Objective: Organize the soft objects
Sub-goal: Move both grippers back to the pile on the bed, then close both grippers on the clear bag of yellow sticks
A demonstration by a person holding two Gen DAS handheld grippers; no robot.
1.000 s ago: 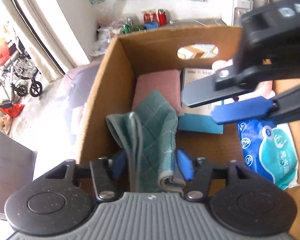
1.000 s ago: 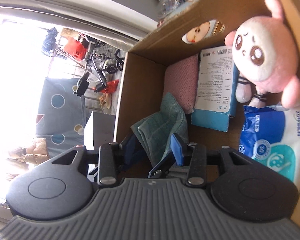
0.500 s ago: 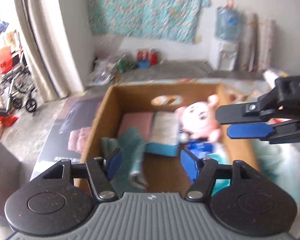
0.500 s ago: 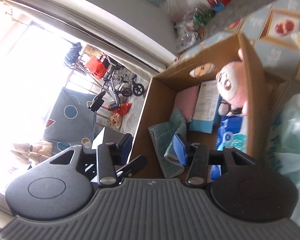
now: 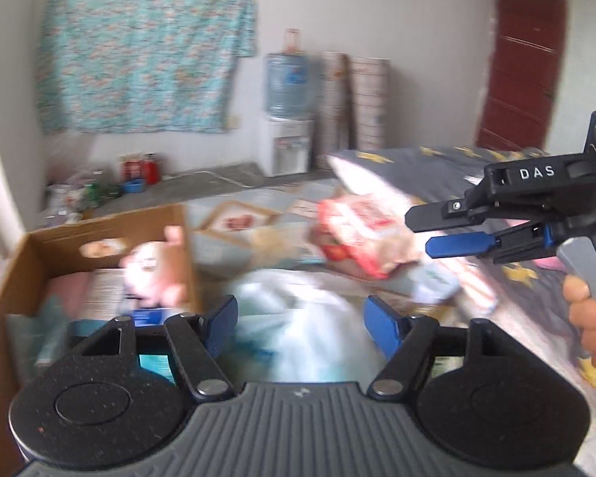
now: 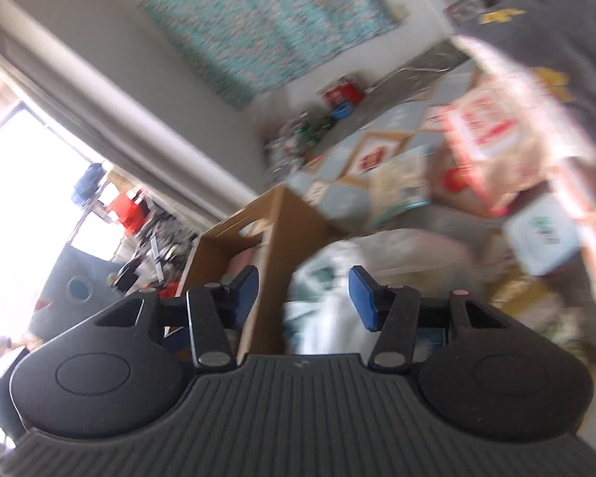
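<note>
The cardboard box [image 5: 18, 266] is plain brown. Inside it sits a pink plush toy [image 5: 147, 274], with a dusty-pink cloth [image 5: 61, 286] to its left. Right of the box lies a pale blue-white bundle [image 5: 298, 318], blurred. Beyond that, a package [image 5: 357, 234] is printed red and white. The bed cover [image 5: 437, 163] is dark grey with yellow stars. On the wall behind the box hangs a turquoise floral cloth [image 5: 147, 47]. Both tongs have blue pads [image 5: 381, 328] on black arms.

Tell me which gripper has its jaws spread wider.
The left gripper: its blue pads stand far apart with nothing between them, while the right gripper, reaching in from the right in the left wrist view, shows a narrower gap.
</note>
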